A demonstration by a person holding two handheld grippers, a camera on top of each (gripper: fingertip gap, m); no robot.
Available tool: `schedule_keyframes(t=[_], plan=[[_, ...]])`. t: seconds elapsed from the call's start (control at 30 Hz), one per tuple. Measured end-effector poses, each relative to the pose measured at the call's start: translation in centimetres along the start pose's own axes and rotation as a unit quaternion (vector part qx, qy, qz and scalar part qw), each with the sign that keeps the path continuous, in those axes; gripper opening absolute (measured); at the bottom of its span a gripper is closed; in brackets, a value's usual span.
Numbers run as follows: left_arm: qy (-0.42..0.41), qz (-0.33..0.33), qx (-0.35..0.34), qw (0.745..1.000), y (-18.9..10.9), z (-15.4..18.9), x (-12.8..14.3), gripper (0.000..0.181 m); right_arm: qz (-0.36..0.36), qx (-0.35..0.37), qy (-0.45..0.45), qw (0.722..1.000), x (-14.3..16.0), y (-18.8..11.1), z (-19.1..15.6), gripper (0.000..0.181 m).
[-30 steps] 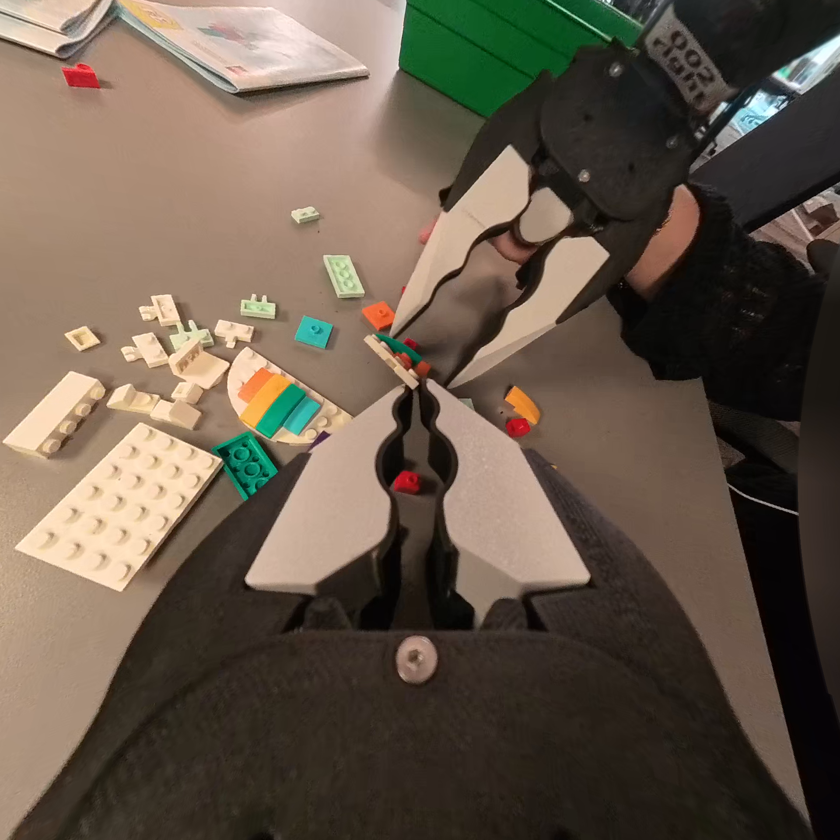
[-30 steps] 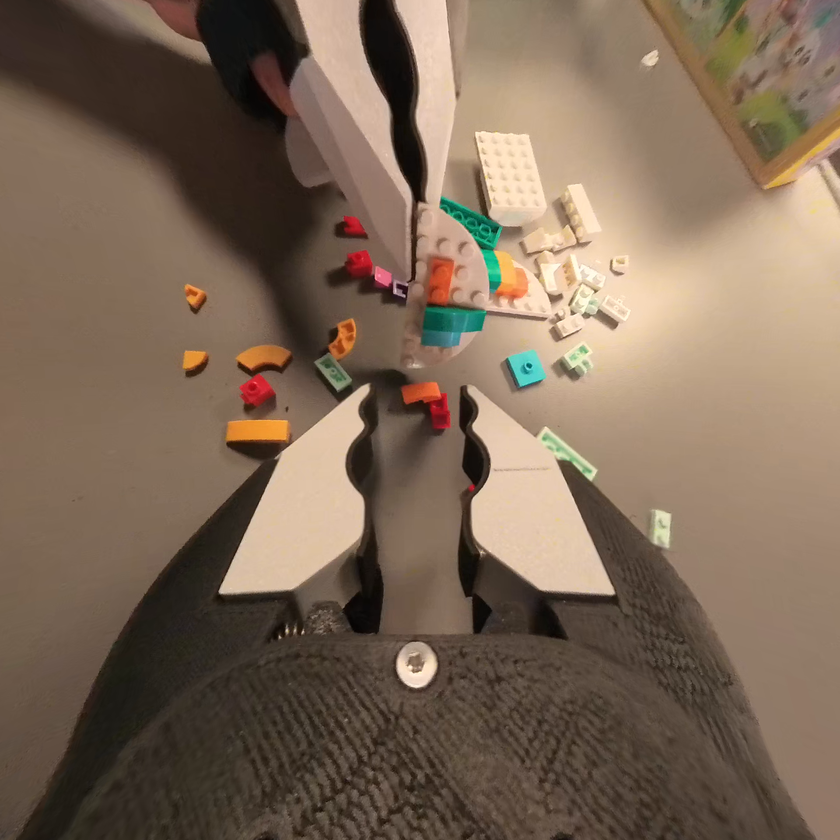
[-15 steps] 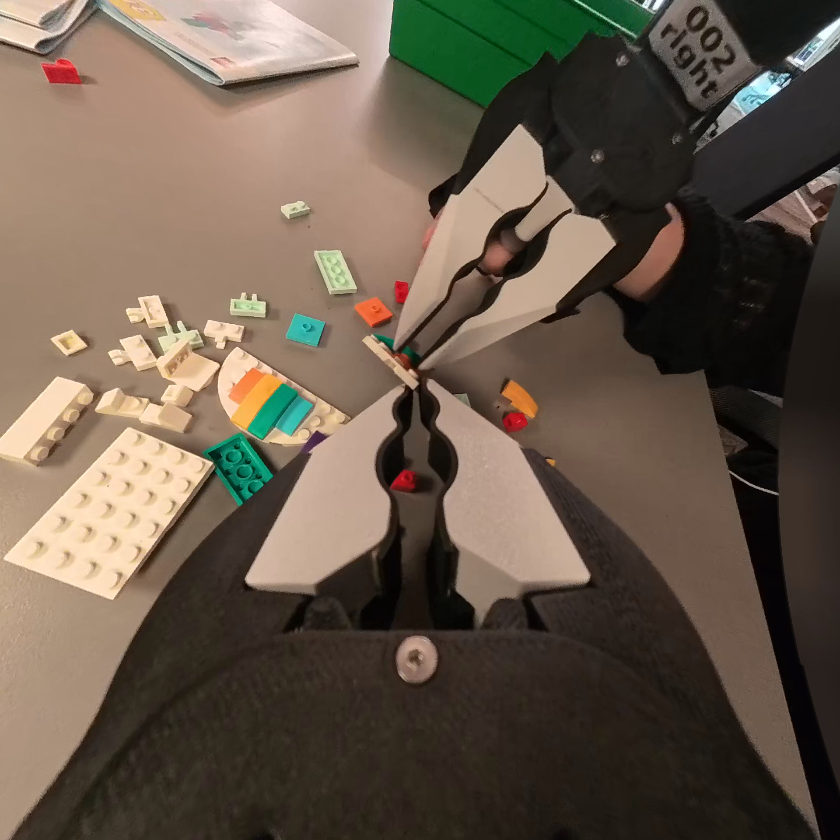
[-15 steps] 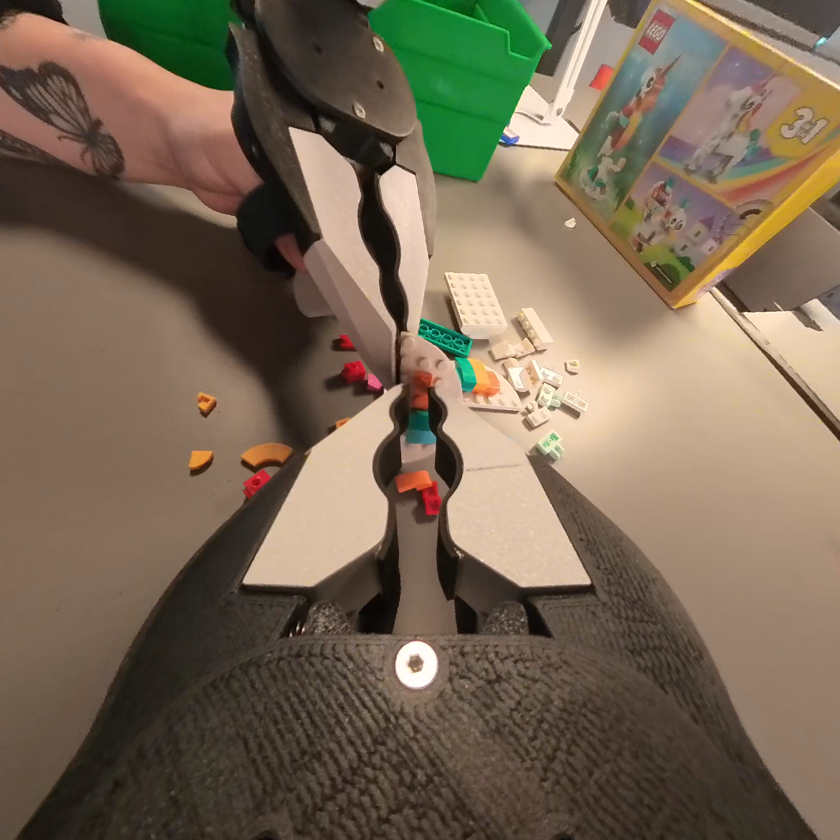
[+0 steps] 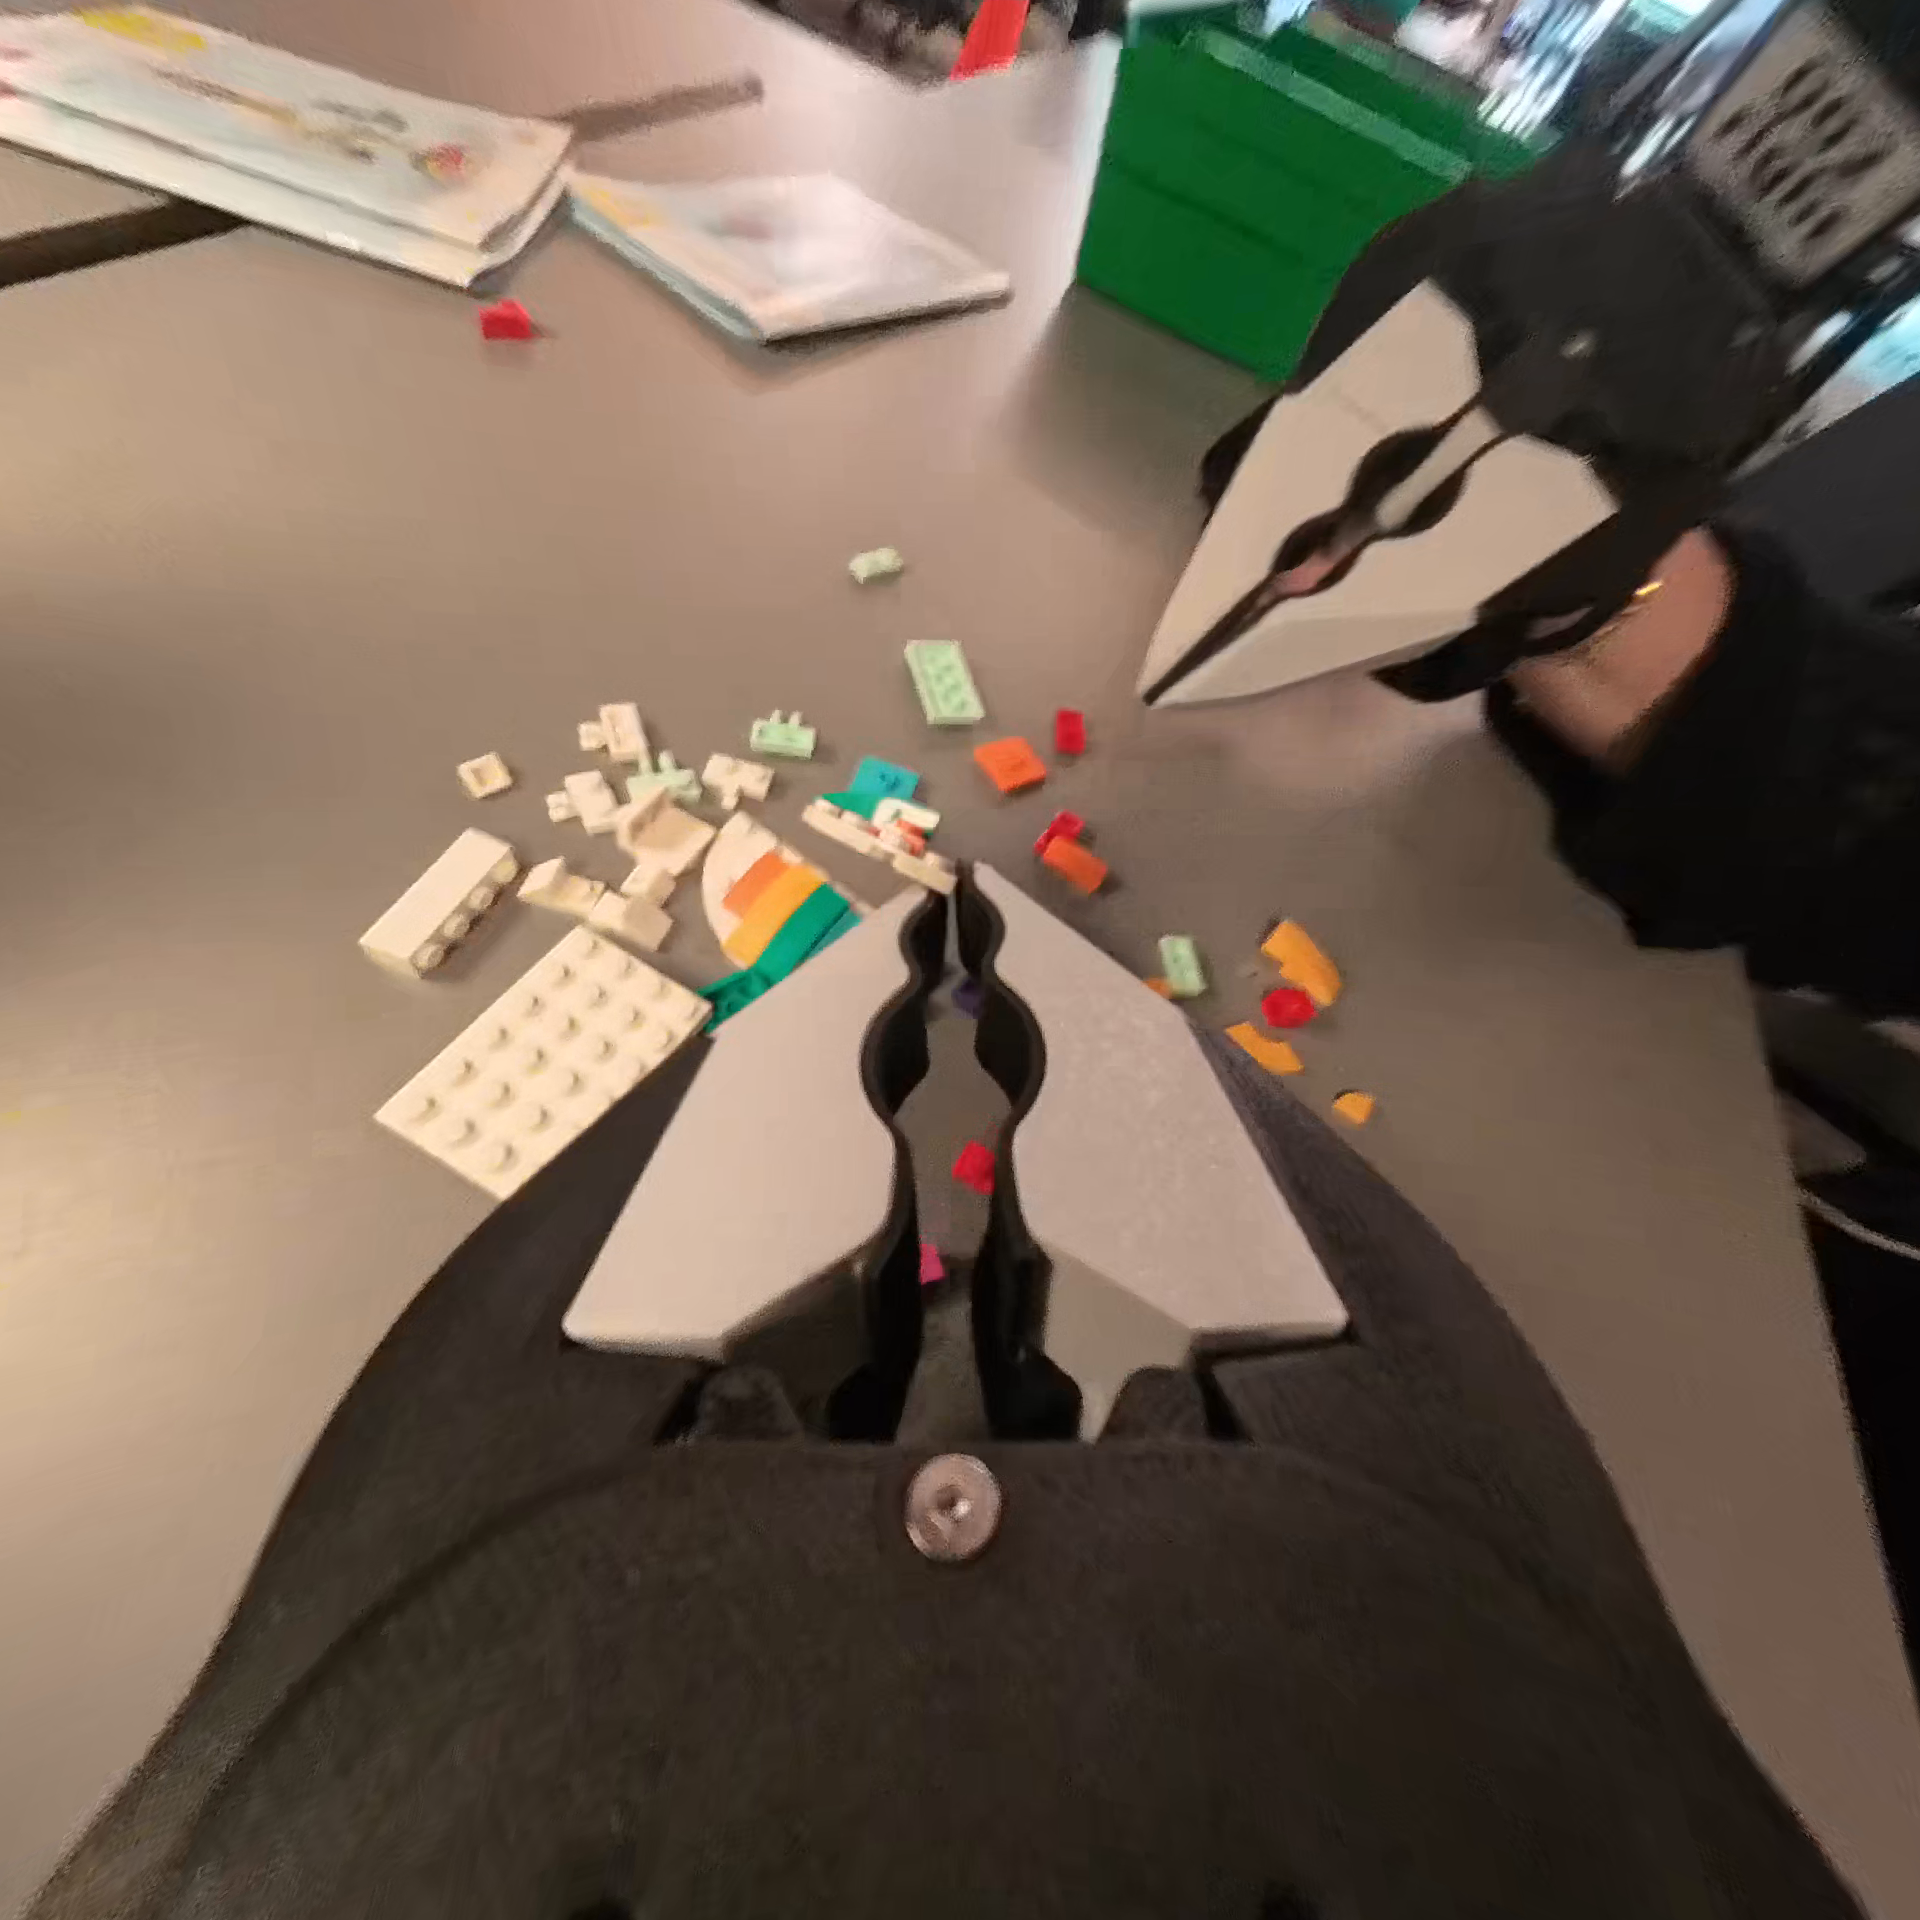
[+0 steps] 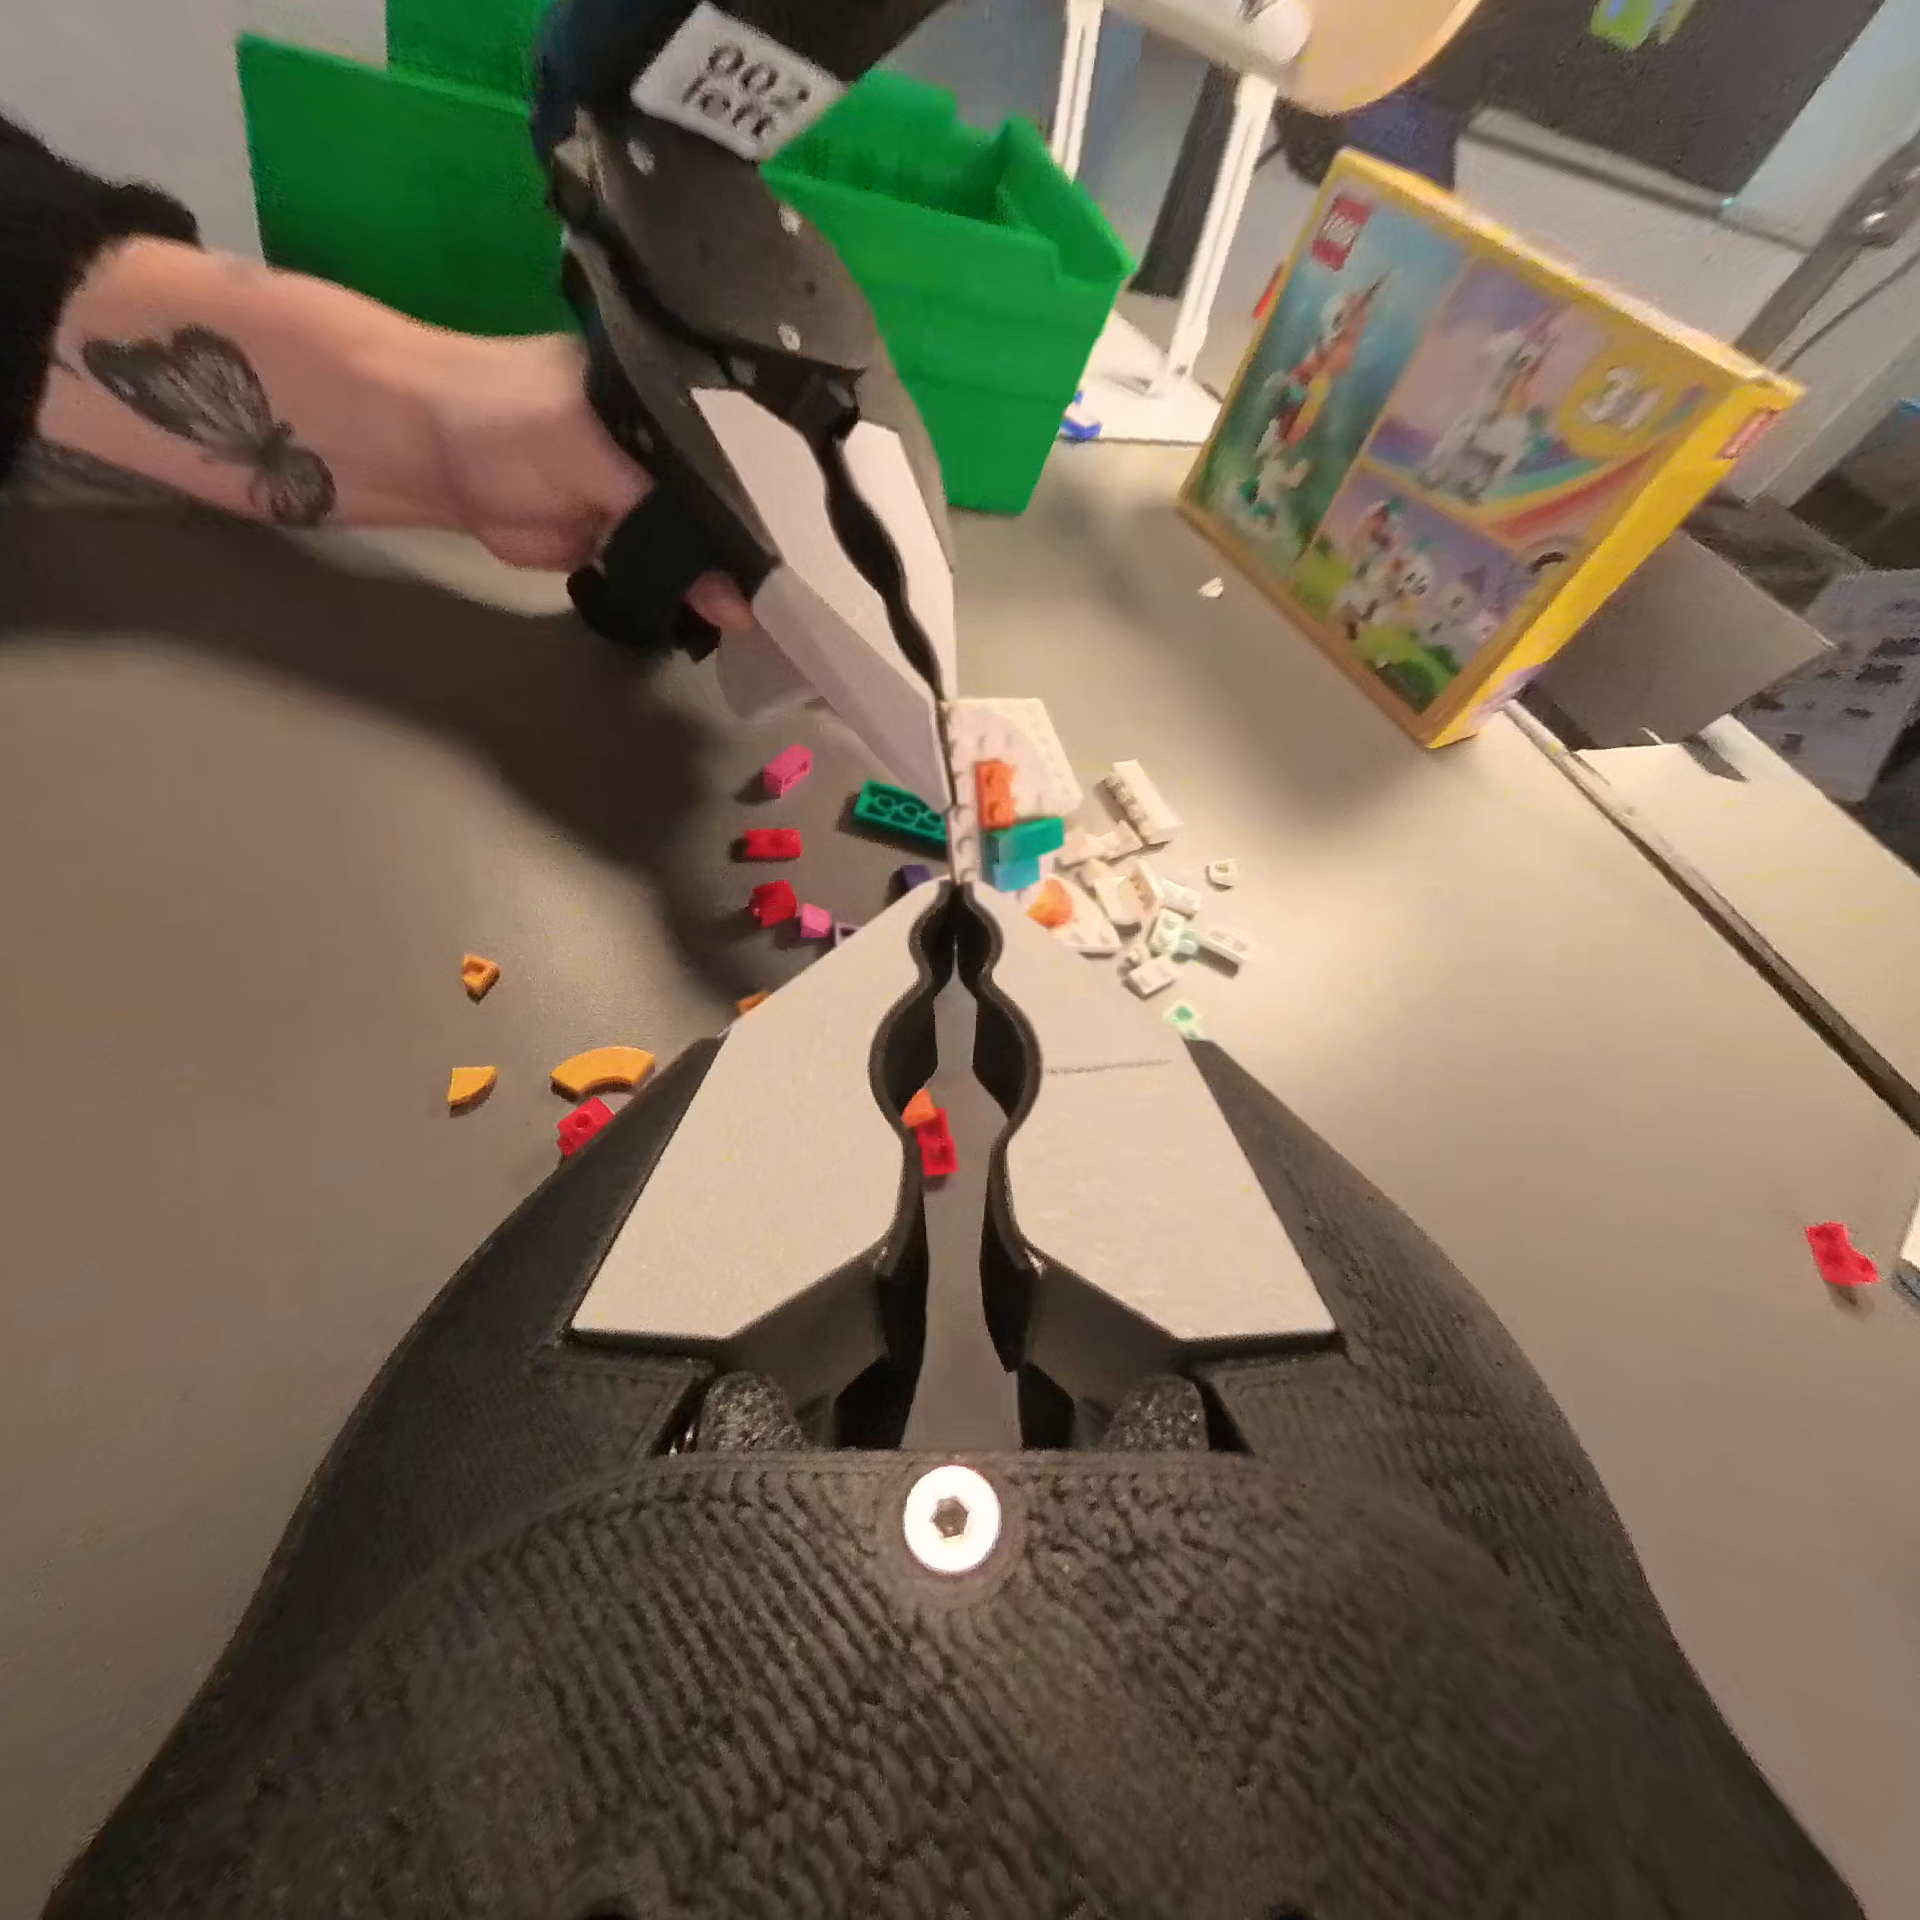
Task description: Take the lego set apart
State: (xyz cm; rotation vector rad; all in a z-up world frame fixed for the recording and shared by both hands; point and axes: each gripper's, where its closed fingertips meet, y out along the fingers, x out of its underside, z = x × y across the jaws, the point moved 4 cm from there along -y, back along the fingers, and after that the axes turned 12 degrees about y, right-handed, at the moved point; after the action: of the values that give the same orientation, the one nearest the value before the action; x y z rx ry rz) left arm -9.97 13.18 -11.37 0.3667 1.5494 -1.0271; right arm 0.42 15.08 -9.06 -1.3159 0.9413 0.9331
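Left gripper (image 5: 954,894): fingers pinch edge of white half-round plate (image 6: 1003,764), held upright off bench (image 5: 312,499), same grip as before; orange, green, teal bricks attached.
Right gripper (image 6: 954,891): fingers pressed together, tips just under plate; half second ago they straddled its bricks. In left wrist view it (image 5: 1153,694) now sits well apart, upper right.
Loose pieces: white studded plate (image 5: 545,1060), rainbow half-plate (image 5: 774,894) on bench.
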Motion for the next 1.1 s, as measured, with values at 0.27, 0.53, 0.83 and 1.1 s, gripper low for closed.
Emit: schedule_keyframes(t=[0.27,0.53,0.83,1.1], plan=[[0.053,0.038,0.055,0.996,1.0,2.6,-0.7,0.001,-0.013,-0.022,0.006,1.0,1.3,1.2,-0.4,0.037],[0.083,0.03,0.102,0.991,1.1,3.9,-0.6,0.001,-0.005,-0.041,-0.006,0.999,1.2,0.8,-0.7,0.028],[0.003,0.055,0.149,0.987,1.3,4.5,-1.1,0.039,0.014,0.0,-0.062,0.998,0.2,0.5,-0.6,0.023],[-0.079,0.095,0.141,0.982,1.2,3.4,-1.6,0.004,0.043,0.048,-0.154,0.986,-1.0,0.3,-1.2,0.023]])
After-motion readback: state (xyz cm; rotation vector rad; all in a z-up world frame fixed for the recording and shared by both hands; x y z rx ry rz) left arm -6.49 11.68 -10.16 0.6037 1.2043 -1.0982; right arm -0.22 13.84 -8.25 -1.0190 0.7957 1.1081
